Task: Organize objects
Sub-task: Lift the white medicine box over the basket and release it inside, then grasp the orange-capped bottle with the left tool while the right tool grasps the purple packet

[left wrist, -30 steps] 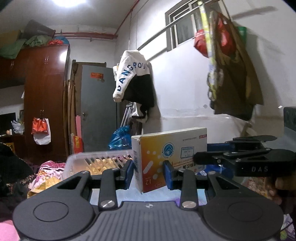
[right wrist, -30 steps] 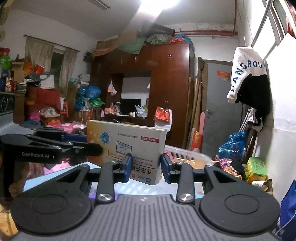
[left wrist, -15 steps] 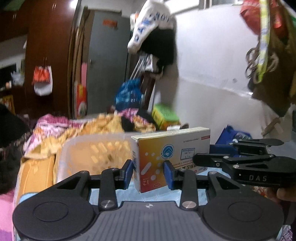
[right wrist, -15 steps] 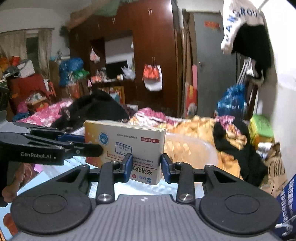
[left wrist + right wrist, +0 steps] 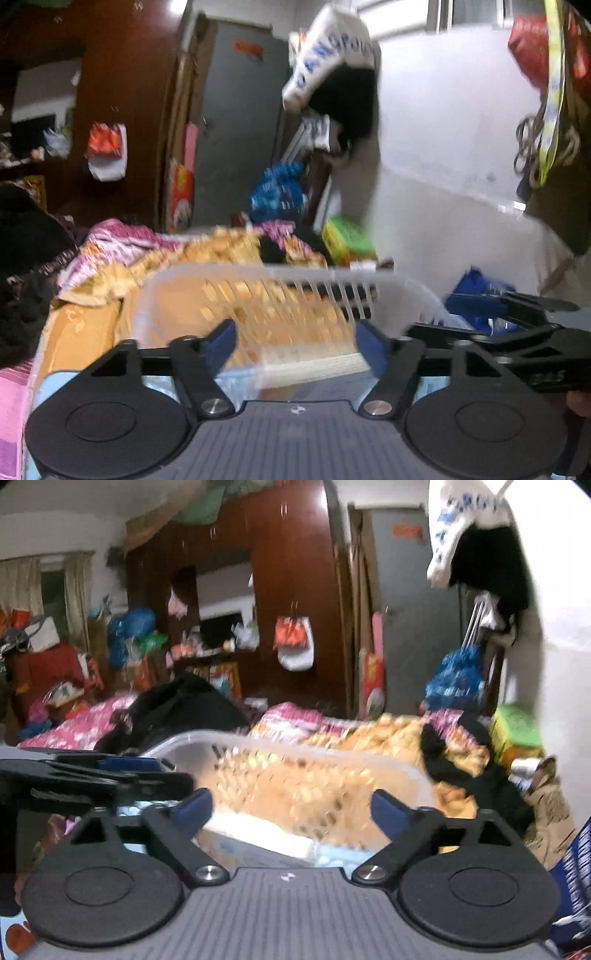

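Observation:
A clear slatted plastic basket (image 5: 258, 295) stands just ahead of both grippers; it also shows in the right wrist view (image 5: 314, 768). The yellow-and-white medicine box (image 5: 314, 365) lies low and blurred at the basket's near side; in the right wrist view it is a pale blurred slab (image 5: 258, 834). My left gripper (image 5: 297, 341) is open and empty, jaws wide above the box. My right gripper (image 5: 291, 808) is open and empty too. The right gripper appears at the right in the left wrist view (image 5: 517, 332); the left gripper appears at the left in the right wrist view (image 5: 92, 775).
The basket rests on a light blue surface (image 5: 229, 376). Heaped clothes and a yellow blanket (image 5: 406, 738) lie behind it. A black garment (image 5: 177, 709) lies left of them. A white wall (image 5: 443, 184) runs along the right. A dark wardrobe (image 5: 277, 590) stands at the back.
Both grippers were shut on the two ends of the medicine box. Both have opened wide, and the box has dropped down by the basket.

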`<state>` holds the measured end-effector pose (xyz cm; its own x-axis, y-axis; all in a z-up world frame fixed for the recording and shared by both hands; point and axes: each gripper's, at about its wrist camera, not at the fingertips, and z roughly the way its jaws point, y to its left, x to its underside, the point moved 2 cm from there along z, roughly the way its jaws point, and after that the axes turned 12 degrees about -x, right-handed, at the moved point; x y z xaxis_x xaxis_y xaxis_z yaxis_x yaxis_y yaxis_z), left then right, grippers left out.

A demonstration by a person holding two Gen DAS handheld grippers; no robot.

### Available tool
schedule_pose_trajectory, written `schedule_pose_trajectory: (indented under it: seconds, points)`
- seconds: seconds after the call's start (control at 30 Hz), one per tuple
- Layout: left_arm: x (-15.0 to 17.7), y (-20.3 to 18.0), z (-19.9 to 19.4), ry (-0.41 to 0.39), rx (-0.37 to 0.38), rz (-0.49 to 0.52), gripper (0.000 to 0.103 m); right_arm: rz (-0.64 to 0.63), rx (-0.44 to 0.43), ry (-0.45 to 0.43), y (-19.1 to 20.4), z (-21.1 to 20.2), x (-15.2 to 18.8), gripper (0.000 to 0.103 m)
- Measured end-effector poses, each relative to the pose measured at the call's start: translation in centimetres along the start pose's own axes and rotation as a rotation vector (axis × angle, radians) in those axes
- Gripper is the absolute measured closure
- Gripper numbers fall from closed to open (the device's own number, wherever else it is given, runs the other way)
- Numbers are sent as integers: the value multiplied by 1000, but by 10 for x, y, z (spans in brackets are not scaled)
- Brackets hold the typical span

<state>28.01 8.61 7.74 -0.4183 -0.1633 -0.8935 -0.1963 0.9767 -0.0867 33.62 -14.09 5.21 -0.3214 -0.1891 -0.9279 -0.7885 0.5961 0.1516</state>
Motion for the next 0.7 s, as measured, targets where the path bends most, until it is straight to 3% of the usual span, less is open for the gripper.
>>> schedule_pose_trajectory:
  seconds: [0.2, 0.4, 0.53, 0.7]
  points:
    - [29, -3, -88, -180, 29, 64, 16, 26, -85, -134, 13, -82, 45, 0]
    - [102, 1, -166, -325, 5, 76, 16, 20, -74, -213, 31, -142, 124, 0]
    - [147, 8, -184, -357, -30, 38, 16, 41, -27, -254, 31, -150, 156, 0]
    - [175, 19, -184, -362, -70, 35, 16, 32, 2, -229, 33, -132, 161, 0]
